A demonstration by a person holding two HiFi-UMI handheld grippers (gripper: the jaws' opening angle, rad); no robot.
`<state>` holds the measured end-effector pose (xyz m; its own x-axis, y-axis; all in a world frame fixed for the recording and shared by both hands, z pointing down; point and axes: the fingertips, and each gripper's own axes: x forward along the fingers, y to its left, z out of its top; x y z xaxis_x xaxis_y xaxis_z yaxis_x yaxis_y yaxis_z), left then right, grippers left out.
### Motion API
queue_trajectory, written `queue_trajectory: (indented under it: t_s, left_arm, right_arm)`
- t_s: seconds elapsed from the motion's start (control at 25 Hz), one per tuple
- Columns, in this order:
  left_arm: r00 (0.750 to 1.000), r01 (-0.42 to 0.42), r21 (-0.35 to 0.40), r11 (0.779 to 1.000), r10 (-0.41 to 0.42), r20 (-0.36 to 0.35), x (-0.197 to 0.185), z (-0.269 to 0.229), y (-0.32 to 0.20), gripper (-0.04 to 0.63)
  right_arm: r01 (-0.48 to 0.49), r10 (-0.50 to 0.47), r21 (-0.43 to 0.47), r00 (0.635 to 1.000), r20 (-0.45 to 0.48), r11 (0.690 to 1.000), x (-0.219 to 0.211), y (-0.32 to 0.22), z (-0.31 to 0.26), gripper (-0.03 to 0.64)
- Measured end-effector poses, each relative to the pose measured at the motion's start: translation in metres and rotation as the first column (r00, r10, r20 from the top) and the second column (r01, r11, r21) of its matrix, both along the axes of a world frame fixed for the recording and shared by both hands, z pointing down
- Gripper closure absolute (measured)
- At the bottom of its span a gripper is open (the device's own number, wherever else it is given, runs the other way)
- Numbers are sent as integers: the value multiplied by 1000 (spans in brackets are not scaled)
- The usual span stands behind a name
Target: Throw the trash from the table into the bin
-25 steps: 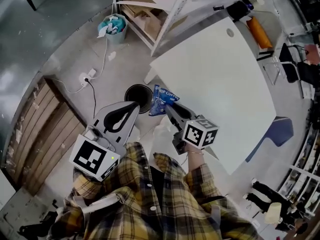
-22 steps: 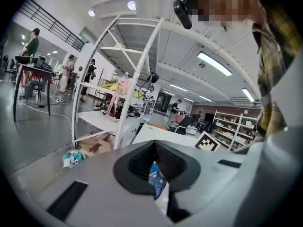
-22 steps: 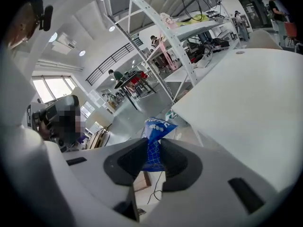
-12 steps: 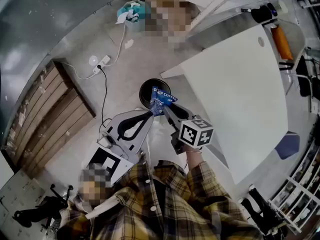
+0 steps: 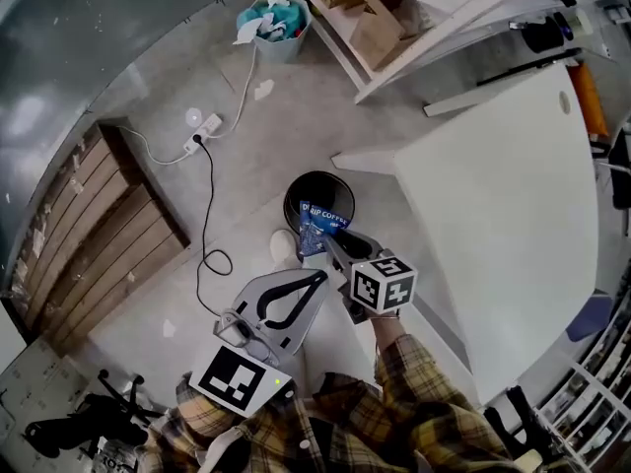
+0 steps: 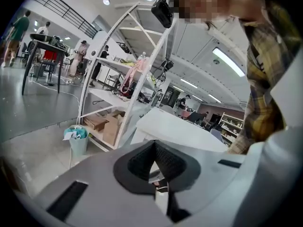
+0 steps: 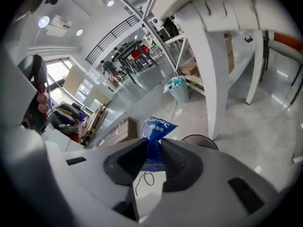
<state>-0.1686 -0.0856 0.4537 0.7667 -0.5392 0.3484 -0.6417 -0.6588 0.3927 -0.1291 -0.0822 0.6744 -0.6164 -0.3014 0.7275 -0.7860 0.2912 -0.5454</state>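
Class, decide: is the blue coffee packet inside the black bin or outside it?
Outside. The right claw pinches the blue coffee packet, held by the black bin rim.

Head view's up high, staring almost straight down on the black bin (image 5: 317, 190). Left gripper view looks roughly level at the shelving (image 6: 106, 94), right gripper view tilts down near that bin (image 7: 199, 137). All share the teal basket (image 5: 276, 28) (image 6: 77, 141) (image 7: 176, 90).

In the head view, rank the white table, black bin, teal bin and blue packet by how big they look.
1. white table
2. black bin and teal bin: look about alike; the teal one is farther, so unranked
3. blue packet
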Motion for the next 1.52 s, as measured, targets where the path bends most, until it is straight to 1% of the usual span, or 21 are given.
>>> queue_trajectory:
  t_s: [0.08, 0.12, 0.2, 0.28, 0.36, 0.48, 0.6, 0.72, 0.88, 0.96, 1.08, 1.2, 1.28, 1.52]
  left_arm:
    - [999, -17, 3, 1000, 16, 29, 1, 29, -1, 597]
    - [999, -12, -3, 1000, 12, 33, -1, 43, -1, 597]
    - [999, 25, -38, 999, -24, 21, -8, 74, 1, 597]
    - [997, 80, -93, 992, -81, 3, -14, 106, 5, 597]
    - [994, 107, -123, 987, -107, 6, -17, 138, 11, 597]
    - [994, 105, -131, 986, -104, 20, -14, 181, 20, 597]
    - [994, 110, -165, 980, -108, 16, -14, 216, 29, 597]
    - [994, 111, -191, 975, -108, 23, -14, 244, 34, 597]
    - [996, 90, -187, 978, -84, 38, -10, 277, 35, 597]
    - [994, 103, -203, 974, -97, 42, -10, 293, 34, 597]
    - [991, 131, -239, 962, -125, 39, -14, 311, 32, 597]
    - [990, 140, -260, 955, -135, 40, -17, 317, 34, 597]
    - [990, 139, -266, 954, -132, 43, -17, 314, 35, 597]
    - [991, 133, -262, 956, -127, 41, -17, 285, 27, 597]
  right_arm:
    - [9, -9, -14, 1000, -7, 1000, 2, -1, 36, 538]
    - [17, -18, -22, 1000, -12, 1000, 2, -1, 53, 538]
    - [40, -41, -34, 999, -25, 999, 1, 0, 87, 537]
    - [59, -61, -38, 997, -43, 998, 2, 2, 119, 535]
    - [65, -68, -48, 996, -61, 997, 4, 5, 152, 534]
    - [76, -83, -70, 991, -100, 995, 11, 8, 203, 531]
    - [98, -111, -91, 983, -145, 991, 13, 11, 250, 529]
    - [108, -127, -108, 974, -187, 988, 14, 13, 293, 526]
    - [97, -125, -124, 963, -238, 988, 18, 16, 343, 525]
    - [88, -120, -134, 960, -253, 987, 19, 14, 362, 525]
    - [84, -125, -160, 955, -269, 984, 19, 10, 381, 520]
    - [80, -127, -181, 955, -266, 980, 15, 7, 383, 517]
    - [77, -122, -175, 956, -265, 982, 13, 5, 376, 505]
    - [74, -121, -187, 959, -254, 980, 13, 7, 344, 505]
